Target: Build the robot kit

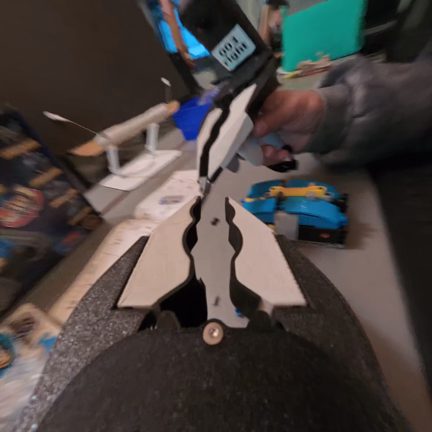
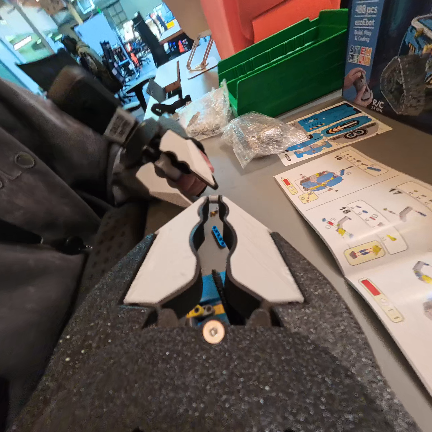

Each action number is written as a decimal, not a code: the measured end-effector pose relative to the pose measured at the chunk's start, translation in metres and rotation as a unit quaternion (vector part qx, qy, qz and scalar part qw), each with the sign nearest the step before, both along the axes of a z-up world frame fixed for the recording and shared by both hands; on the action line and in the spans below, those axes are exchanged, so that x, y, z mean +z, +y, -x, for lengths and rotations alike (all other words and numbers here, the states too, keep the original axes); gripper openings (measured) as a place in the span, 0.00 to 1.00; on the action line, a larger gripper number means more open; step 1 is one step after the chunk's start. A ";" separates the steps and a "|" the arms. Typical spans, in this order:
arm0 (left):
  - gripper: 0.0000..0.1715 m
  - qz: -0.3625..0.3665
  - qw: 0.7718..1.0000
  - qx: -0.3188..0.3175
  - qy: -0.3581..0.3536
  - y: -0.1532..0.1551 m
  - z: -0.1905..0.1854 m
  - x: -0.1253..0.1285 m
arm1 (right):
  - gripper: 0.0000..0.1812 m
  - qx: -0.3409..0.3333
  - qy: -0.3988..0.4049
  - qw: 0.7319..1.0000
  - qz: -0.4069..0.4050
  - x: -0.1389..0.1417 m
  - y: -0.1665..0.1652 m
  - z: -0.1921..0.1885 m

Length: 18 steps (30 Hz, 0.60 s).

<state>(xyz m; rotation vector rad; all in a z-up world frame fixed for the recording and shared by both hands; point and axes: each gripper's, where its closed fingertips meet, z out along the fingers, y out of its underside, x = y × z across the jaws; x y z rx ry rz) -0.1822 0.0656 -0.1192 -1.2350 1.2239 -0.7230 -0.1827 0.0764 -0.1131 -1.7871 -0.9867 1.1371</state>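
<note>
My left gripper [image 1: 213, 199] is open and empty, its tips just above the grey table [image 1: 327, 280]. My right gripper [image 2: 214, 198] is shut on a small grey brick piece [image 2: 214, 199] at its very tips. In the left wrist view the right gripper [image 1: 204, 183], held by a hand [image 1: 287, 121], points down with the piece just ahead of my left tips. A finger [image 2: 187, 159] of the left gripper shows in the right wrist view, close above the piece. A blue beam [image 2: 218, 236] lies on the table under the right fingers. A blue and yellow brick vehicle [image 1: 297, 210] stands to the right.
An open instruction booklet [image 2: 350, 222], a sticker sheet [image 2: 339, 131] and two plastic bags of parts [image 2: 257, 138] lie on the table. A green bin [image 2: 280, 70] and the kit box [image 2: 385, 58] stand behind. A white stand [image 1: 140, 163] and small black pins [image 1: 214, 221] show in the left wrist view. Left and right tips are no more than a few centimetres apart.
</note>
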 end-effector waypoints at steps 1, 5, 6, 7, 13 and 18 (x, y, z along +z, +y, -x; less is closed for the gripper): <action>0.12 0.046 0.998 -0.034 0.010 -0.005 0.000 -0.005 | 0.04 0.009 -0.004 1.000 -0.017 0.001 -0.003 -0.003; 0.12 0.153 0.981 -0.120 0.008 -0.022 0.005 -0.007 | 0.04 0.064 -0.041 0.994 -0.073 -0.001 -0.023 -0.007; 0.12 0.157 0.979 -0.131 0.010 -0.025 0.006 -0.007 | 0.04 0.084 -0.047 0.992 -0.083 0.000 -0.030 -0.005; 0.12 0.155 0.978 -0.138 0.017 -0.029 0.006 -0.009 | 0.04 0.091 -0.054 0.990 -0.093 0.000 -0.033 -0.003; 0.09 0.121 0.979 -0.157 0.042 -0.043 0.005 -0.015 | 0.04 0.129 -0.087 0.982 -0.103 -0.010 -0.049 0.009; 0.06 0.114 0.980 -0.159 0.046 -0.044 0.006 -0.016 | 0.04 0.138 -0.094 0.981 -0.096 -0.015 -0.052 0.012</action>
